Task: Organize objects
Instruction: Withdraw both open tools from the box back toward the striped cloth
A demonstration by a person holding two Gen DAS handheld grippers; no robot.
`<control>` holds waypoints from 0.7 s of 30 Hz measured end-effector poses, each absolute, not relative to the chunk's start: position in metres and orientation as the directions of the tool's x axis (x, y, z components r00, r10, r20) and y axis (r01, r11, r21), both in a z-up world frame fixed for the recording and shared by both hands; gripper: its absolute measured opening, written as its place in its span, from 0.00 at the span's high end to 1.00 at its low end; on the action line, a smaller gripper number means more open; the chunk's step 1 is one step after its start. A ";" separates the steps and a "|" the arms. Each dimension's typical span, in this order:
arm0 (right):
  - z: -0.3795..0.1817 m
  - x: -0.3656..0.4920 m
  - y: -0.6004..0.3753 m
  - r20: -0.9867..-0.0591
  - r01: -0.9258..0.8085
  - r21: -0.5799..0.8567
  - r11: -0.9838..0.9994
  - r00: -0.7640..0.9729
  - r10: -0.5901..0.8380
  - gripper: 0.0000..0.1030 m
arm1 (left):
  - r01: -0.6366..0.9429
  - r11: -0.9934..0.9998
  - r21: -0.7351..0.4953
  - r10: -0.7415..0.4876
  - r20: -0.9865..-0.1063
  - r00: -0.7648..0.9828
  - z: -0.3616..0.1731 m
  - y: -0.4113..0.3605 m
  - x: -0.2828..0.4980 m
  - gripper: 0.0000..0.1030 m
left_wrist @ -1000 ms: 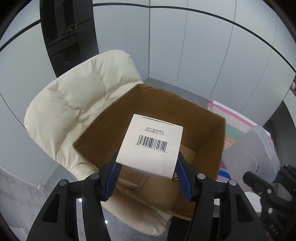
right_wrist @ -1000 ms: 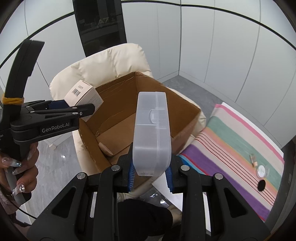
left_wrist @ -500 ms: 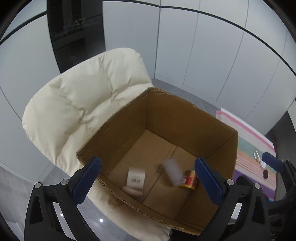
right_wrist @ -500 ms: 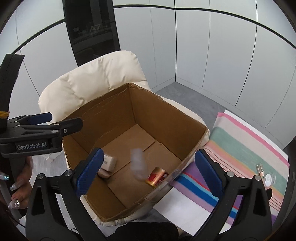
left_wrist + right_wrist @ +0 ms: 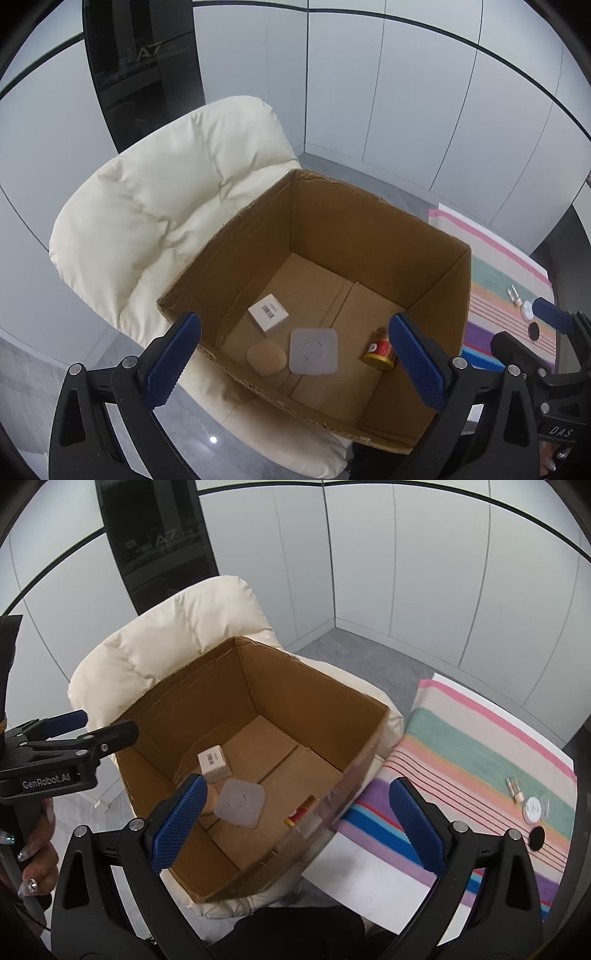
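An open cardboard box (image 5: 373, 225) (image 5: 317, 686) rests on a cream padded chair (image 5: 155, 206). On its floor lie a small white barcode box (image 5: 268, 316) (image 5: 214, 763), a frosted plastic case (image 5: 313, 351) (image 5: 240, 802), a tan rounded pad (image 5: 266, 358) and a red and gold can (image 5: 379, 353) (image 5: 301, 811). My left gripper (image 5: 295, 354) hovers open above the box's near edge, nothing between its blue pads. My right gripper (image 5: 295, 812) is also open and empty, over the box's near right corner. The left gripper (image 5: 74, 738) appears at the left of the right wrist view.
A striped cloth (image 5: 472, 760) (image 5: 502, 291) lies to the right of the box, with a small gold item (image 5: 514, 789), a white disc (image 5: 533, 807) and a black disc (image 5: 536, 837) on it. White paper (image 5: 354, 867) lies under its near edge. Pale panelled walls and a dark glass panel (image 5: 144, 70) stand behind.
Both grippers opened. The white barcode box left the left gripper and the frosted case left the right one; both fell into the cardboard box and now lie still on its floor.
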State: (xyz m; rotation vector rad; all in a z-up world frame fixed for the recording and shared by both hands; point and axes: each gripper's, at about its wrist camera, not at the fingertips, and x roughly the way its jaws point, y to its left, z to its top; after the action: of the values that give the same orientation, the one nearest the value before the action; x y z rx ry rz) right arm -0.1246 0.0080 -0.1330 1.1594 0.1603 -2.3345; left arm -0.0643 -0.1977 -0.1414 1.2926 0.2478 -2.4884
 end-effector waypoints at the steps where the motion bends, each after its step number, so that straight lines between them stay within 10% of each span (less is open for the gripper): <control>1: -0.133 -0.124 0.011 -0.773 0.496 0.126 -0.859 -0.493 -0.399 0.03 | 0.360 -0.933 -0.002 -0.204 -0.821 -0.533 -0.141 -0.197 -0.063 0.01; 21: -0.114 -0.062 0.071 -0.777 0.460 0.115 -0.881 -0.511 -0.368 0.03 | 0.316 -0.948 0.038 -0.206 -0.830 -0.519 -0.129 -0.159 0.008 0.01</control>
State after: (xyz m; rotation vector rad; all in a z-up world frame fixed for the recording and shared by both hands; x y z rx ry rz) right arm -0.0620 0.0710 -0.1144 1.1865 0.1446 -2.3760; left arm 0.0083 -0.1591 -0.1290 1.3423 0.1692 -2.4979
